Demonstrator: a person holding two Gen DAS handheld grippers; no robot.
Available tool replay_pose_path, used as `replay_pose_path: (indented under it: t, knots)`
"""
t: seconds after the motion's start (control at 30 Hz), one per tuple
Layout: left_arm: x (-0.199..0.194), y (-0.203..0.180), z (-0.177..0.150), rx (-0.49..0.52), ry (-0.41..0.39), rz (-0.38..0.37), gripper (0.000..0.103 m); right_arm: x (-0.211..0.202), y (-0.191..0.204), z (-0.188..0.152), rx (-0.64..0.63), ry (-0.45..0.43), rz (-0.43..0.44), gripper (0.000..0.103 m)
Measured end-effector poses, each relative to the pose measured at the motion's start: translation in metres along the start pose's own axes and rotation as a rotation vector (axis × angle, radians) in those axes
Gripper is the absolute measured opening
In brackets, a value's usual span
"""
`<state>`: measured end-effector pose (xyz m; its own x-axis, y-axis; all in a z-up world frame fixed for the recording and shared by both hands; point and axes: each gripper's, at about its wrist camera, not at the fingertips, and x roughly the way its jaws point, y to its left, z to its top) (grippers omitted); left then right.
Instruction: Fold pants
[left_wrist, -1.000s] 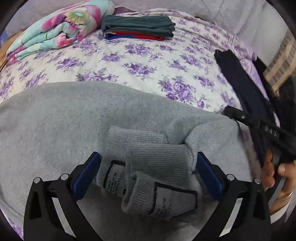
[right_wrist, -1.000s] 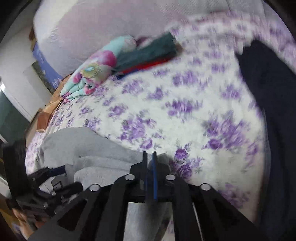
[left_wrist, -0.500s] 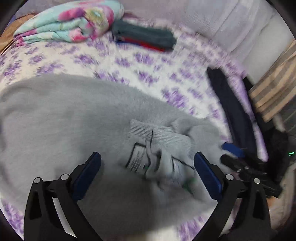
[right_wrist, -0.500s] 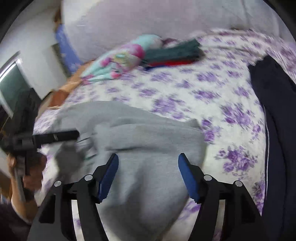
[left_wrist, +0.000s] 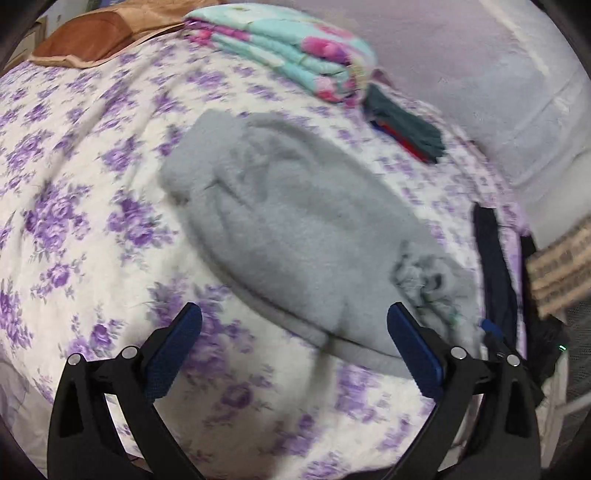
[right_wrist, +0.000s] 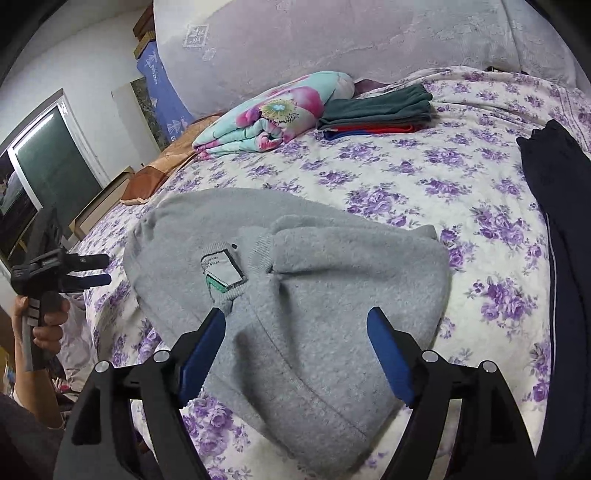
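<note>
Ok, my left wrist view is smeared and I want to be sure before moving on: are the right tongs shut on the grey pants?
Observer: No. The right tongs stand open above the near end of the grey pants, with nothing pinched.
Operator: And the cuffs? I only see a grey blur.
Observer: The ribbed cuffs lie on top of the folded pants, with a dark-edged white label facing up.
Operator: Where do my left tongs sit from that side?
Observer: The left tongs are clear of the pants, out by the left edge of the flowered bedspread.
</note>
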<state>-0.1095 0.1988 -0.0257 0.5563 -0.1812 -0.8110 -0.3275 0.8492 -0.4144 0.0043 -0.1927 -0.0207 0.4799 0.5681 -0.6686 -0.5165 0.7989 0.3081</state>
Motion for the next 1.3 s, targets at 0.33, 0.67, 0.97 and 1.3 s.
replay_pose_path:
  t: [0.33,0.67,0.97,1.3]
  knots:
    - [0.069,0.002,0.053,-0.056,0.011,0.087,0.051,0.003,-0.012,0.000,0.036,-0.007,-0.036,0.080]
    - [-0.029,-0.207,-0.011,0.691,-0.233,-0.083,0.041,0.005,-0.045,0.003,0.216,-0.037,0.098,0.080]
    - [0.055,-0.230,-0.017,0.631,0.164,-0.269,0.065,-0.029,-0.084,-0.005,0.332,-0.088,0.025,0.090]
    - [0.026,-0.164,0.019,0.515,-0.174,0.096,0.094,0.037,-0.056,0.086,0.380,-0.036,0.232,0.099]
